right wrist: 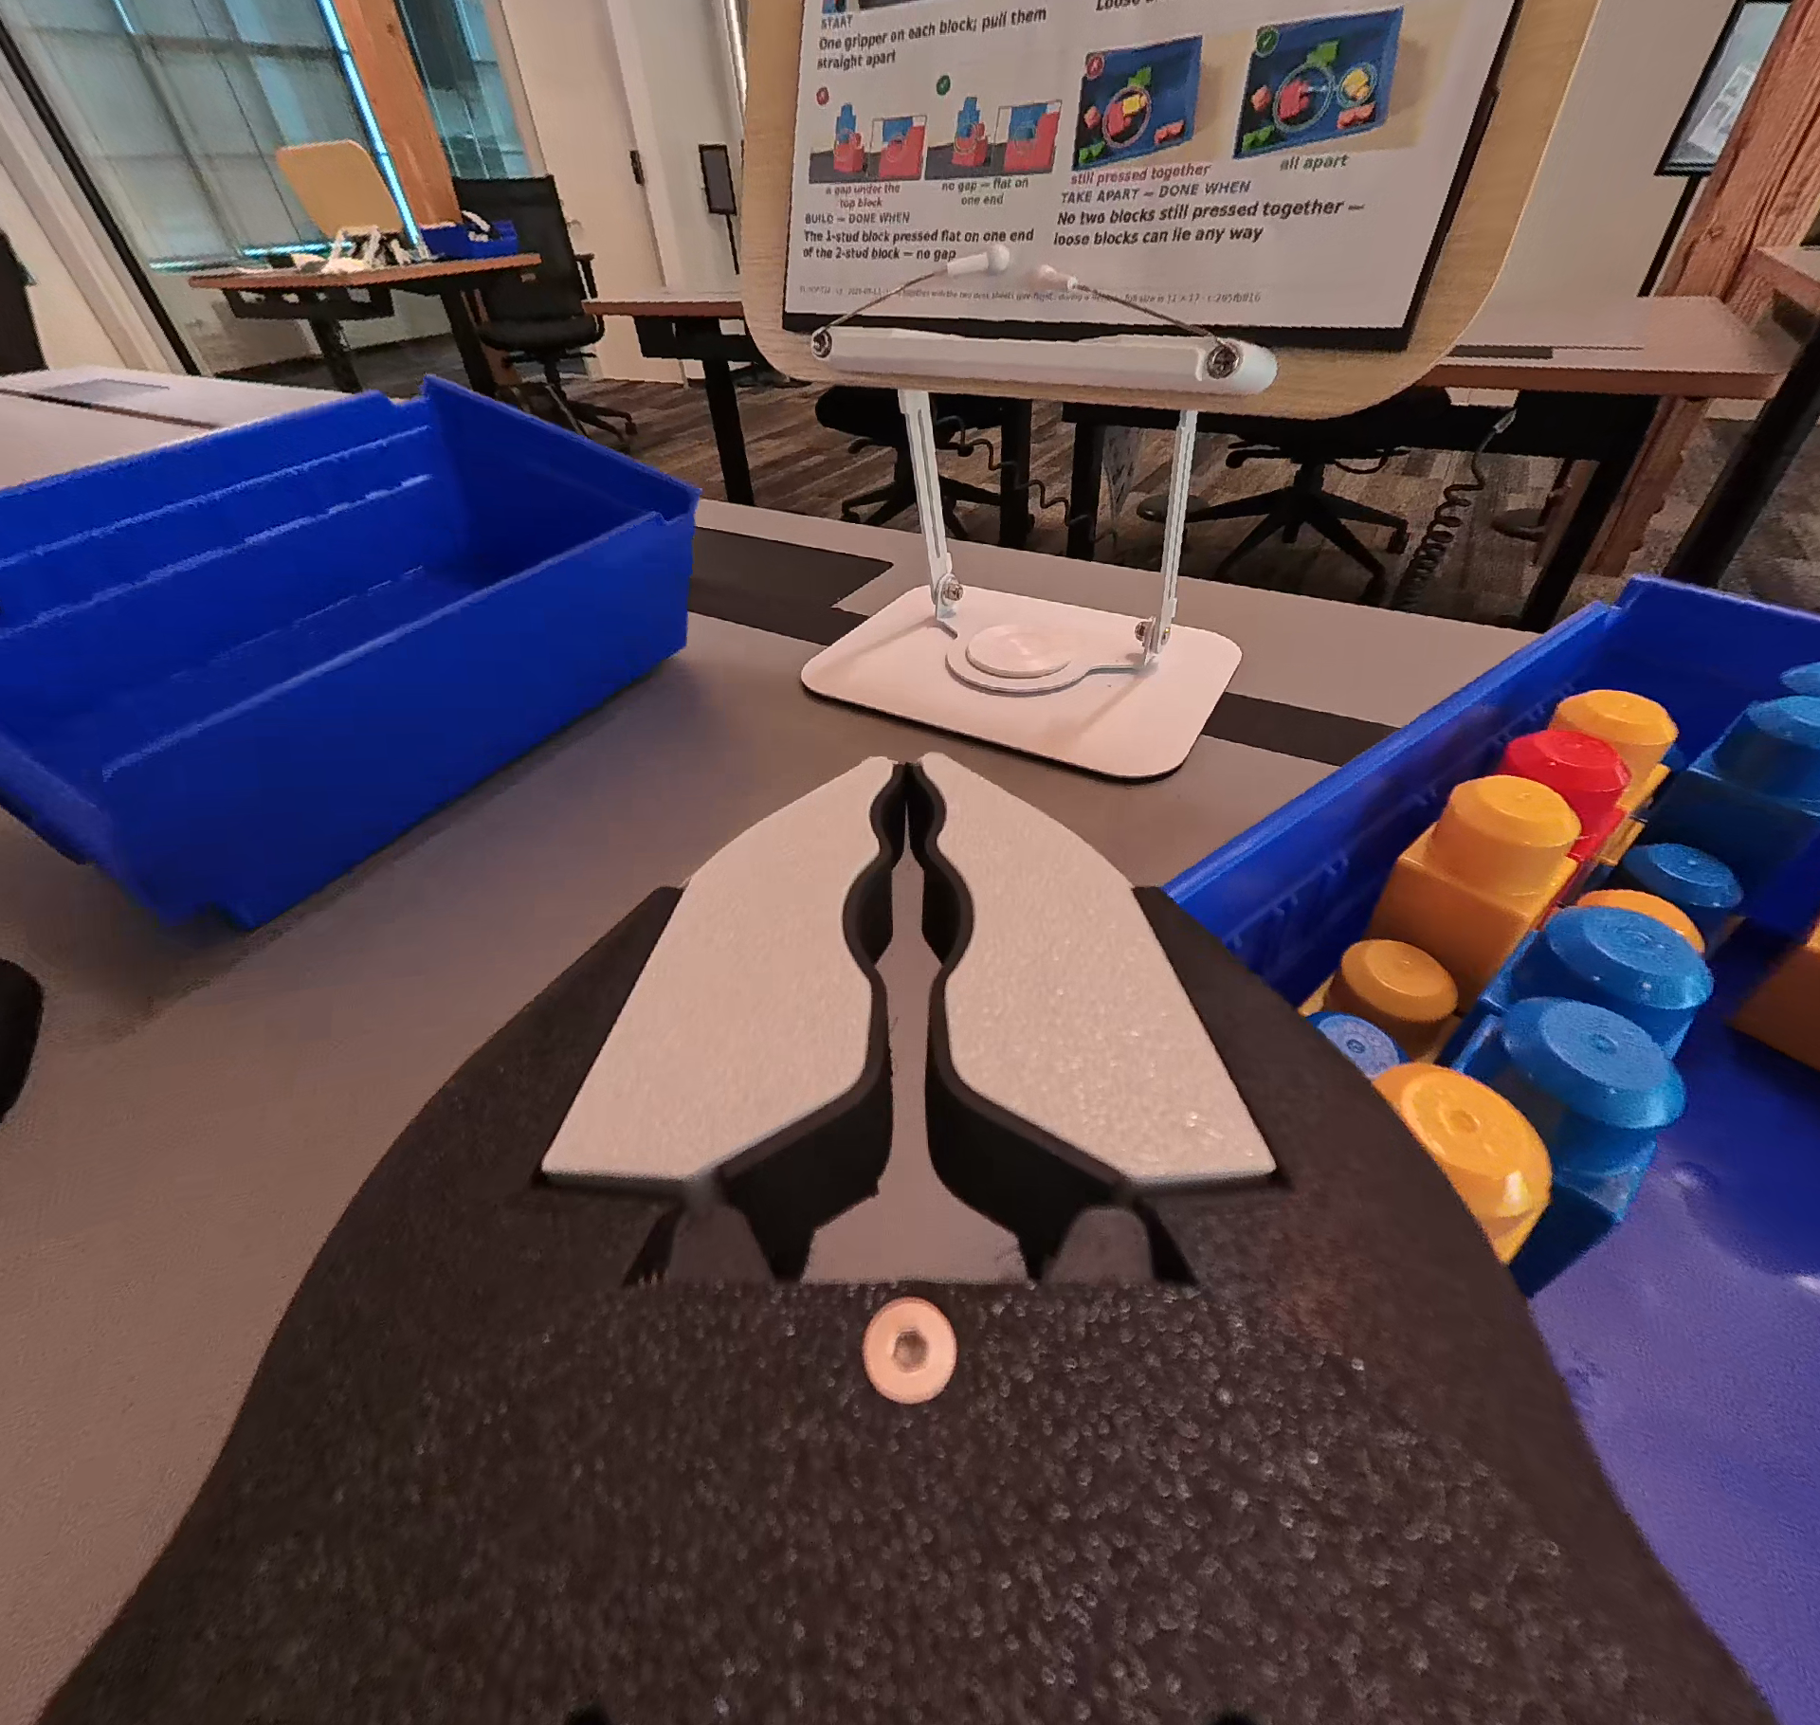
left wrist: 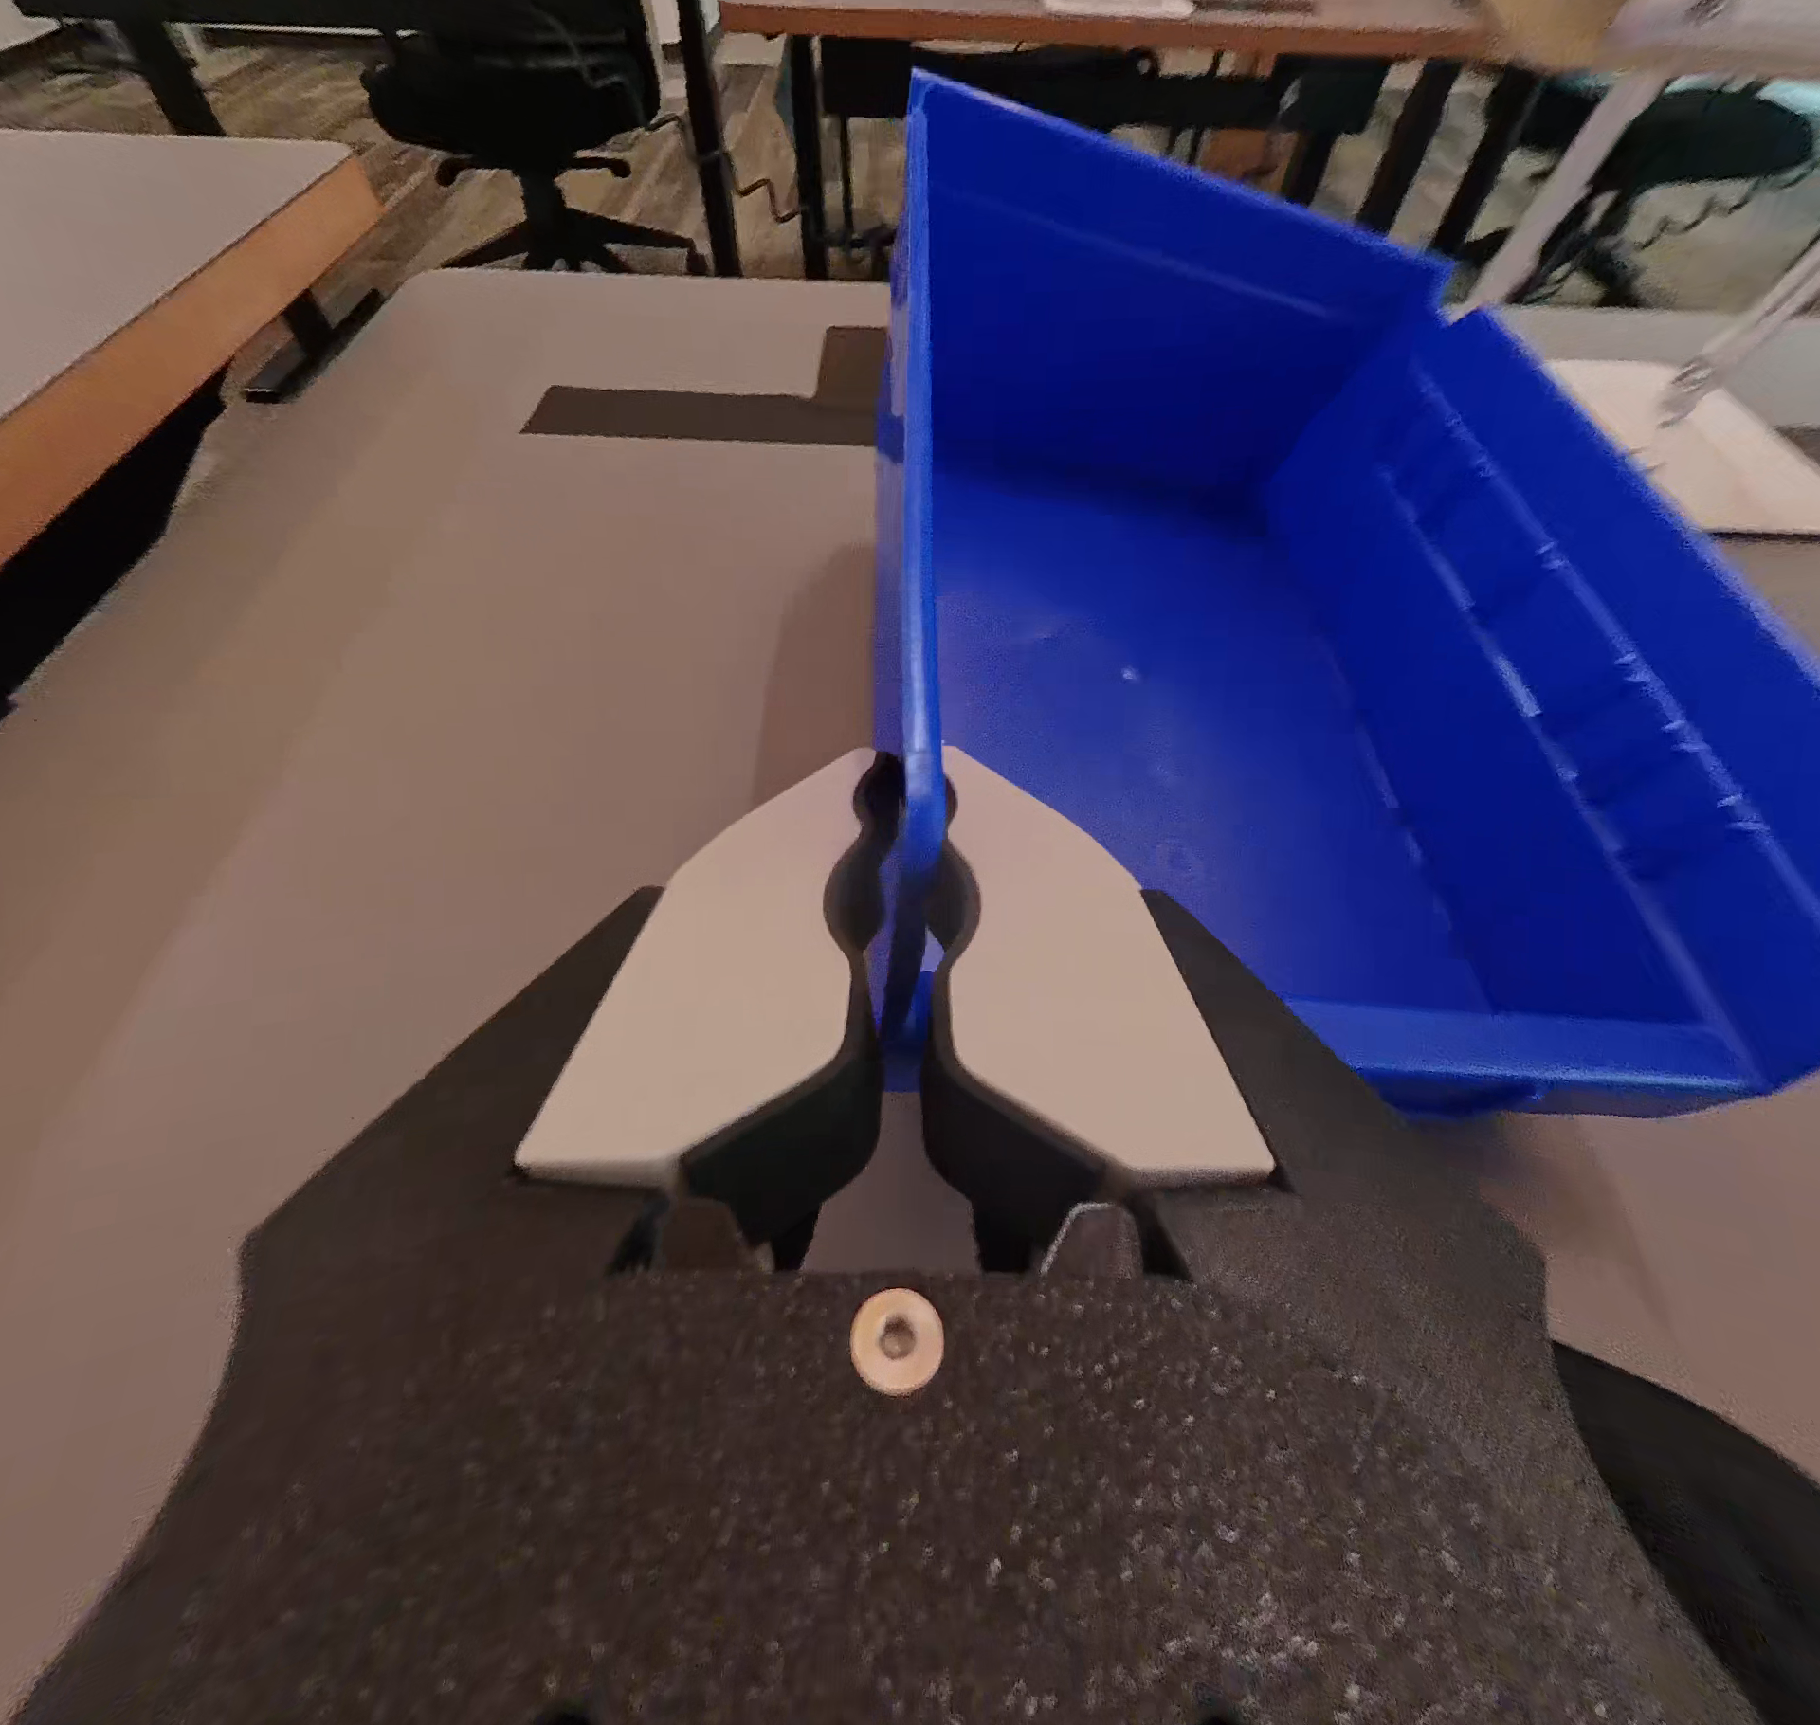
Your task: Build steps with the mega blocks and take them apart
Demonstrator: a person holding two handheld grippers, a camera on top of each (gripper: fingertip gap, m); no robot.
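My left gripper is shut on the near left wall of an empty blue bin and holds it tilted over the grey table. The same empty bin shows at the left of the right wrist view. My right gripper is shut and empty, above the table between the two bins. A second blue bin at the right holds several mega blocks: yellow, blue and red. Some are pressed together.
A white stand holding an instruction board sits at the table's far edge, between the bins. Black tape strips mark the table. Other desks and office chairs stand beyond. My hands' fingertips stand some 45 cm from each other.
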